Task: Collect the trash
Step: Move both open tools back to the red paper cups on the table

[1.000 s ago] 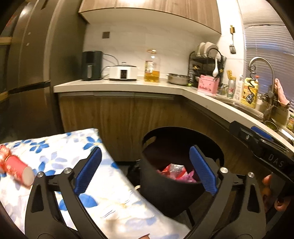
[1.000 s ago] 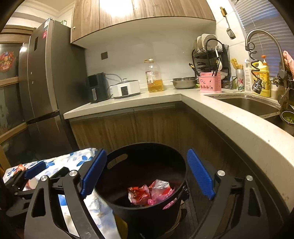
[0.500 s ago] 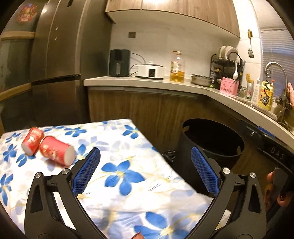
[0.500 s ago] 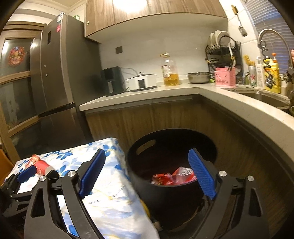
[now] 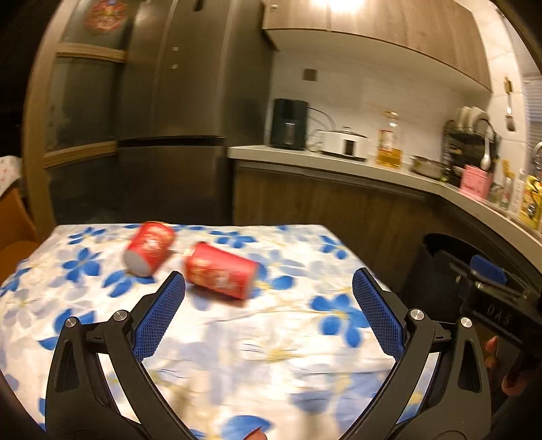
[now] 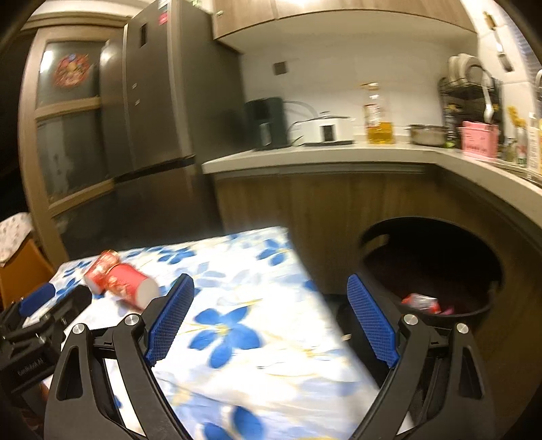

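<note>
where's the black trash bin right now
The black trash bin stands on the floor right of the floral table, against the wooden counter cabinets, at the right of the right wrist view.

- Warm, dim light comes from a glaring under-cabinet lamp [image 5: 333,4].
- Both views are motion-blurred, corners vignetted black, and edges bent by fisheye.

2 paper cups [image 5: 220,274] [image 5: 149,247]: red with pale printing, white at the ends. Tablecloth [image 5: 288,342]: white, blue flower pattern with yellowish stems. Bin [image 6: 474,304]: black, red and pink wrappers [image 6: 421,303] inside; gripper fingers [image 5: 159,318]: black frames, blue textured pads; cabinets [image 6: 321,199]: brown wood grain; fridge [image 5: 176,111]: dark grey.
</note>
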`<state>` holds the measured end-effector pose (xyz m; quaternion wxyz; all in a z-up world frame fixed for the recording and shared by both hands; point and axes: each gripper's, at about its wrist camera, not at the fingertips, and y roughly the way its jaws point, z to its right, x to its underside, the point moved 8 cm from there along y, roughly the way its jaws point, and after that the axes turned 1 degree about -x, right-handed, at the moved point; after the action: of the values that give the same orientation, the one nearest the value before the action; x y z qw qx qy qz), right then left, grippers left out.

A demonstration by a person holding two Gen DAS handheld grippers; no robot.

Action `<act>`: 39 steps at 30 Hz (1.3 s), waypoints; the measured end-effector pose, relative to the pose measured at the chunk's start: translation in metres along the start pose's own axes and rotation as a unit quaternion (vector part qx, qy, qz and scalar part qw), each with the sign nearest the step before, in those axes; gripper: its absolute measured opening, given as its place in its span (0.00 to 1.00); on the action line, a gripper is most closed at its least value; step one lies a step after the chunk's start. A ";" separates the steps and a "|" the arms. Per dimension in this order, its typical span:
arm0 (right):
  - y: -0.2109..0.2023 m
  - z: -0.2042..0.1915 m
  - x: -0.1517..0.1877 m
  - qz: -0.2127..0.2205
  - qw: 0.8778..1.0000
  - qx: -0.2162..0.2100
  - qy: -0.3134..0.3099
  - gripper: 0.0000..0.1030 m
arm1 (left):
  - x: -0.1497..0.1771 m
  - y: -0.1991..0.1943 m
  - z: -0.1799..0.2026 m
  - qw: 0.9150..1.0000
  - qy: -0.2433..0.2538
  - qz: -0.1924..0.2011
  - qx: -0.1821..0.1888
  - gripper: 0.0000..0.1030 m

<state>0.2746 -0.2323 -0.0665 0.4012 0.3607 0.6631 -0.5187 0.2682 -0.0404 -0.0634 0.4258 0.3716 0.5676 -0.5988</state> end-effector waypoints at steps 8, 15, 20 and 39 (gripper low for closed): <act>0.038 -0.070 0.014 -0.030 0.998 -0.044 -0.016 0.86 | -0.002 0.003 -0.079 0.998 -0.034 0.002 -0.057 0.95; 0.072 -0.122 0.022 -0.053 0.996 -0.068 -0.011 0.86 | -0.005 0.003 -0.128 0.994 -0.052 0.006 -0.093 0.95; 0.095 -0.149 0.026 -0.072 0.994 -0.078 -0.001 0.87 | -0.006 0.002 -0.152 0.992 -0.066 0.010 -0.110 0.95; 0.148 -0.177 0.034 -0.091 0.995 -0.008 0.038 0.88 | -0.011 0.004 -0.203 0.988 -0.100 0.012 -0.115 0.95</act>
<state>0.3648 -0.0270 -0.1319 0.3298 0.3148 0.7120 -0.5341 0.2682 0.1632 -0.0712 0.5272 0.2656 0.5827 -0.5586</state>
